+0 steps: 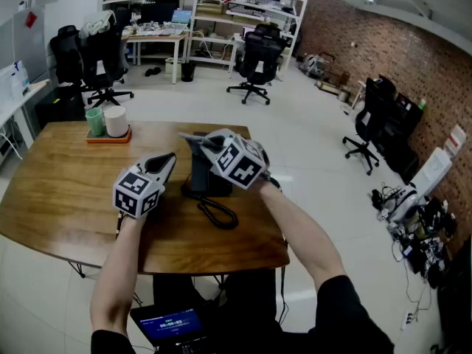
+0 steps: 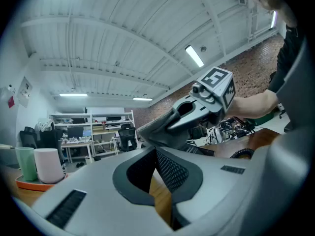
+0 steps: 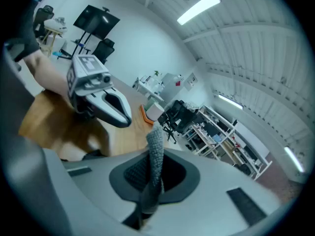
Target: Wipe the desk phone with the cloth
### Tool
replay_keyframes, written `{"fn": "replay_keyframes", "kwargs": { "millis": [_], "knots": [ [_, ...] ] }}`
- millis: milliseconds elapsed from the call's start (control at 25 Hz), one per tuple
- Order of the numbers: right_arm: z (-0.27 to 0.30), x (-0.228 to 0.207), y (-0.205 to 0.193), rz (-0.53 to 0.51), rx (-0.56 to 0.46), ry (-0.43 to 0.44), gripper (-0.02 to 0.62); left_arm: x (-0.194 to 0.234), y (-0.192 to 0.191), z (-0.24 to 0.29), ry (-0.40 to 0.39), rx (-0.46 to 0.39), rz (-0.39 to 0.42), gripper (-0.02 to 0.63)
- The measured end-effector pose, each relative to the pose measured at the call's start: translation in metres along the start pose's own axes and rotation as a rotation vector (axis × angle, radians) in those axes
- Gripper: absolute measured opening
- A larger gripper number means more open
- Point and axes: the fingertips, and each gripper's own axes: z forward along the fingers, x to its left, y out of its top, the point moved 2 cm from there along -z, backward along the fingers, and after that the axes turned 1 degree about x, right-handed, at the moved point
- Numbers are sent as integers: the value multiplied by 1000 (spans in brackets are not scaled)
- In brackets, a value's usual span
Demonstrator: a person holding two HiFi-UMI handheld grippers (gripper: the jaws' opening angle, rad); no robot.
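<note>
Two hand-held tongs work over a round-edged wooden bench (image 1: 59, 190), and the black desk phone (image 1: 205, 175) stands near the middle of its right half. The right tongs (image 1: 203, 142) hang just above the phone's far upper edge. Their jaws are clamped on a grey knitted cloth (image 3: 156, 141), which stands up between them as a narrow folded strip in the right gripper view. From the head view it cannot be told whether the cloth is touching the phone's casing.

The left tongs (image 1: 166, 161) sit just to the left of the phone, with their tip pointing towards it. In the left gripper view their jaws meet at the tip with nothing between them, and only wood grain shows through the gap below. That same view shows the right tongs across from them, with the dark cloth bunched at their nose.

A black coiled handset cord (image 1: 215, 212) trails from the phone's near side and loops on the wood towards the person. Well to the left of the phone and further back, an orange rectangular tray (image 1: 108, 136) carries a pale green cup (image 1: 94, 122) and a white cup (image 1: 116, 121) side by side.
</note>
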Motion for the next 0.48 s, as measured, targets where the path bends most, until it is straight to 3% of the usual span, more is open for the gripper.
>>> {"fn": "replay_keyframes", "kwargs": {
  "millis": [240,480],
  "knots": [
    [61,-45,0,-49,68,-120,25,18,12,-3,13,-85,-74,-8],
    [64,-31,-10,-58,94,-69,25,15,15,-5,0,-86,-86,-8]
  ]
}}
